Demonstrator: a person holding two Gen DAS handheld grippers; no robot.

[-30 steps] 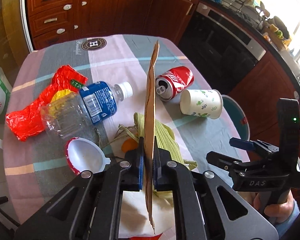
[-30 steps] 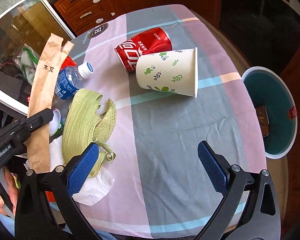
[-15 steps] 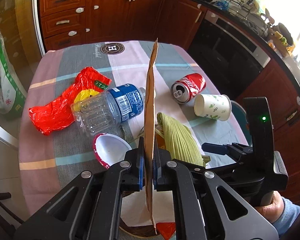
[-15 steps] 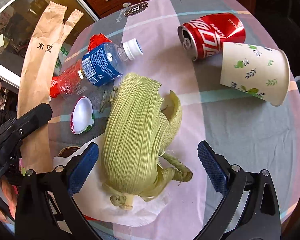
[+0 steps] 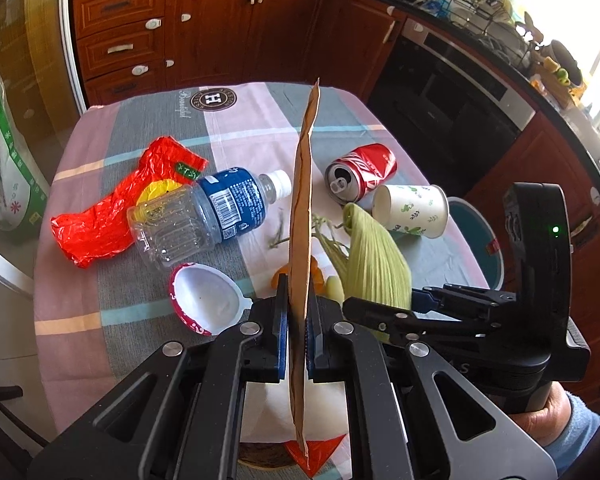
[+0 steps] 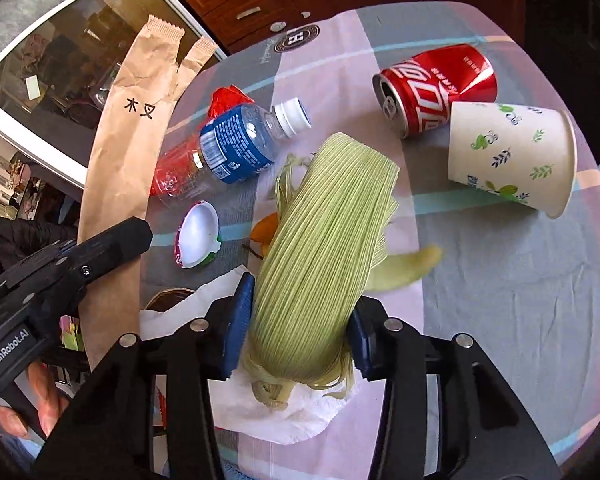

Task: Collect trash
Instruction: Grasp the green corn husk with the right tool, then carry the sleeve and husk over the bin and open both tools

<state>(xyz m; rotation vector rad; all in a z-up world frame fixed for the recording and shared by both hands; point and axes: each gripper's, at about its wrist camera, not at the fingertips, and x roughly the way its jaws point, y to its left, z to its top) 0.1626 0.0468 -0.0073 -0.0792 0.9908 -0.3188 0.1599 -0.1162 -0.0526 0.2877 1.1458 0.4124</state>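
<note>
The step in hand is the pickup of the corn husk (image 6: 320, 240): the right hand-held gripper (image 6: 296, 324) has just been closing, and its blue pads now sit against both sides of the husk's near end, so it reads as grasping the husk — though how firmly the pads bite into such springy leaves cannot be told. The husk lies on the tabletop (image 6: 500, 280), its near end over a white napkin (image 6: 284, 408), its far end pointing toward the bottle (image 6: 236, 144). The left hand-held gripper (image 5: 296, 332) is clenched on a flat paper sleeve (image 5: 302, 216), held upright on edge. Can (image 6: 432, 88), cup (image 6: 508, 156), red wrapper (image 5: 112, 208) and small lid (image 5: 204, 300) are not yet collected. A teal bin (image 5: 476, 240) stands past the tabletop's right edge — probably where the trash goes. Next, I judge, comes a clean lift, keeping the napkin from dragging along, then a carry over the cup to the bin.
</note>
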